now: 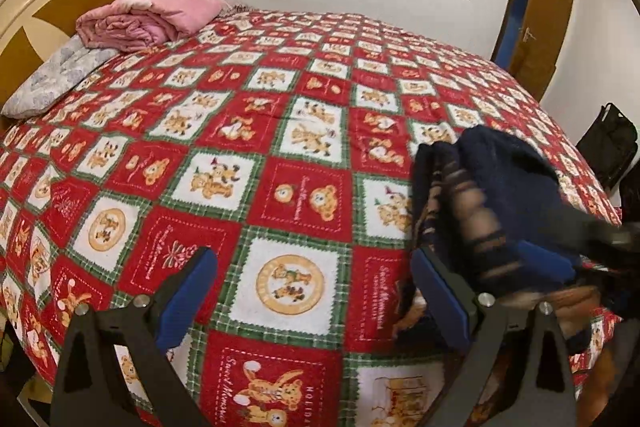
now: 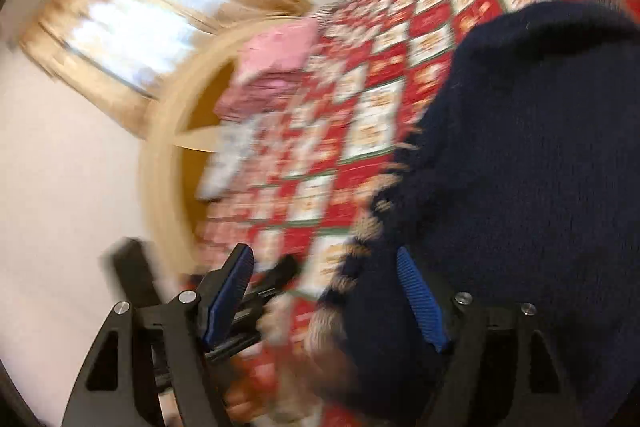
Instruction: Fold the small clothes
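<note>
Navy knit sweater (image 2: 540, 155) woolly and matt, bedspread (image 1: 256, 155) soft printed fleece, headboard (image 1: 24, 23) glossy wood

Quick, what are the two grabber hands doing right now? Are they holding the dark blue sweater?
Left gripper: open, nothing between its pads, only bedspread below.
Right gripper: open, the navy sweater drapes against one pad, not pinched.

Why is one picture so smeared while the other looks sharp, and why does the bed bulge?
Right wrist view: streaked all over by motion, window glaring white; only the gripper stays crisp. Left wrist view: bedspread sharp, only the navy sweater blurs. Both views: the fisheye lens bows the bed and darkens the corners.
</note>
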`<state>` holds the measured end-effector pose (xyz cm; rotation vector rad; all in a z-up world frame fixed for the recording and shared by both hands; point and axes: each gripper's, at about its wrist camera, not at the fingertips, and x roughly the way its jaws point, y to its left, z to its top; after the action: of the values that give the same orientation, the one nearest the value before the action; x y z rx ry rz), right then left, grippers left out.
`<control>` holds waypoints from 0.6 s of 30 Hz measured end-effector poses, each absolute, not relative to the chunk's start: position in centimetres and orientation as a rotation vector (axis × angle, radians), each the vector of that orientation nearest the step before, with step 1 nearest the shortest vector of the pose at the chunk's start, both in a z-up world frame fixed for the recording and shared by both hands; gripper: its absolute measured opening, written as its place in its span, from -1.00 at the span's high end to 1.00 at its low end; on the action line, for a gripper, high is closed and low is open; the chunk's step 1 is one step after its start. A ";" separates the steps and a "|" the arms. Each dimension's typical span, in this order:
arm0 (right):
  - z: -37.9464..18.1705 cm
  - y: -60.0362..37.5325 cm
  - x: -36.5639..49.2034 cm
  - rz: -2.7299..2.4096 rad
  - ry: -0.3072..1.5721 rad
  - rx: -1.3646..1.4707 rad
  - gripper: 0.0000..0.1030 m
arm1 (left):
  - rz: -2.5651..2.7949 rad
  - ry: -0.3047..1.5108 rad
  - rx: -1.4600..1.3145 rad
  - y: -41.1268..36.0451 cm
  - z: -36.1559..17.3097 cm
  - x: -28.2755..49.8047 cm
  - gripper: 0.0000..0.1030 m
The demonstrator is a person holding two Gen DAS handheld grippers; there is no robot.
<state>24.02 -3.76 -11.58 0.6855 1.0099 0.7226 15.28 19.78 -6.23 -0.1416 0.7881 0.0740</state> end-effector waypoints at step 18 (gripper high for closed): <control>-16.0 -4.3 16.5 0.465 1.094 0.382 0.44 | -0.073 0.767 -0.031 10.4 -4.6 14.4 -0.93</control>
<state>16.45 -4.33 -16.04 0.3816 1.0935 0.4651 14.38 10.42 -4.59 -0.0313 0.7667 -0.0731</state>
